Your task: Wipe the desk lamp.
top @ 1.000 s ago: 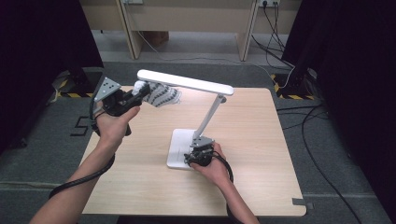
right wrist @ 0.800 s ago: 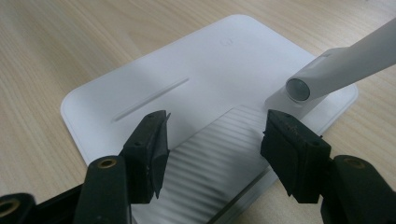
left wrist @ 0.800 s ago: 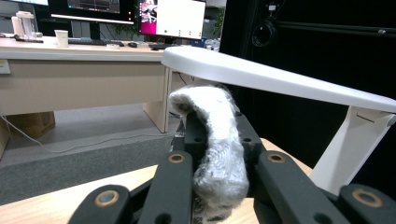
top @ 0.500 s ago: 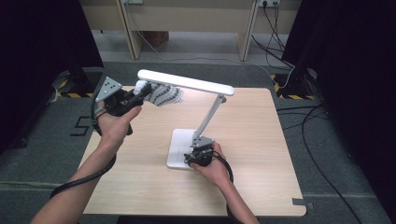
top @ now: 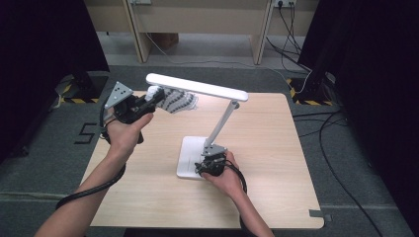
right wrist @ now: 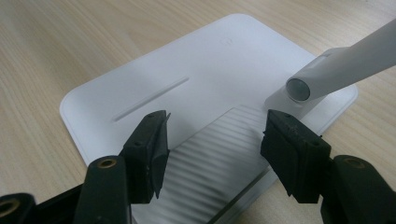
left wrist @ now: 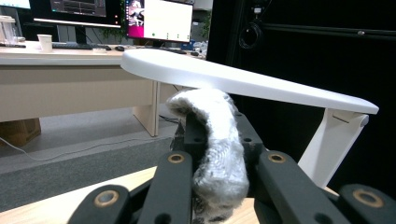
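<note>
The left gripper (top: 148, 102) has its fingers clamped on a grey-white cloth (left wrist: 217, 140) — held up against the underside of the white lamp head (top: 197, 88), near its free end. The right gripper (right wrist: 215, 144) rests on the lamp base (right wrist: 196, 84) at mid-surface (top: 276, 197), its fingers apart — nothing between them.

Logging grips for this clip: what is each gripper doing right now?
Left gripper: shut on the grey cloth, just under the lamp head.
Right gripper: open, jaws apart over the lamp base, holding nothing.
</note>
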`<state>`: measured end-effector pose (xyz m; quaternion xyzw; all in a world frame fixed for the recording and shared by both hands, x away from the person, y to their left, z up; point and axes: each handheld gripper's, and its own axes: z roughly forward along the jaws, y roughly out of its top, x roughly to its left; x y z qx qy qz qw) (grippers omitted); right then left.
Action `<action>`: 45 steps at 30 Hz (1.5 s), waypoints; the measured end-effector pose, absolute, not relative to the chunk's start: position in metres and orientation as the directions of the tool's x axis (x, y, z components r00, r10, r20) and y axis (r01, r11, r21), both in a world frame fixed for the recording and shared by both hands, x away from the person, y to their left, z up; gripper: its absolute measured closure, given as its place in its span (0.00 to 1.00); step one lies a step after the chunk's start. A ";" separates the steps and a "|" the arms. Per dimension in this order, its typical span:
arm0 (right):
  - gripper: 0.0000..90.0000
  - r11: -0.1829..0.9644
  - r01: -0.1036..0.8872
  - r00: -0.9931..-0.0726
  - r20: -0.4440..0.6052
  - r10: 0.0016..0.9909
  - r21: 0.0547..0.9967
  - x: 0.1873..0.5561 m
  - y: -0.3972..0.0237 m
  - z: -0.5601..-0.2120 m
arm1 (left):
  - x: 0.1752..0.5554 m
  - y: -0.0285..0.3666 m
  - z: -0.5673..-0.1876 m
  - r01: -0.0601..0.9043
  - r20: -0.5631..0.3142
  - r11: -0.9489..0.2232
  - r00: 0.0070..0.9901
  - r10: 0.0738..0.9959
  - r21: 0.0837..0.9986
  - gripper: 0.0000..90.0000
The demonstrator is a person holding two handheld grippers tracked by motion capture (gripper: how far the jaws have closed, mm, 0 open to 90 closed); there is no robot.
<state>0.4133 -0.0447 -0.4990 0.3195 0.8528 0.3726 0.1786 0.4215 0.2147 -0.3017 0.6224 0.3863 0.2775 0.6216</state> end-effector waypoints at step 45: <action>0.45 0.515 0.415 -0.731 -0.062 0.680 0.750 0.413 -0.045 -0.499 | 0.418 0.176 -0.306 0.140 -0.134 0.057 0.628 0.766 0.988 0.88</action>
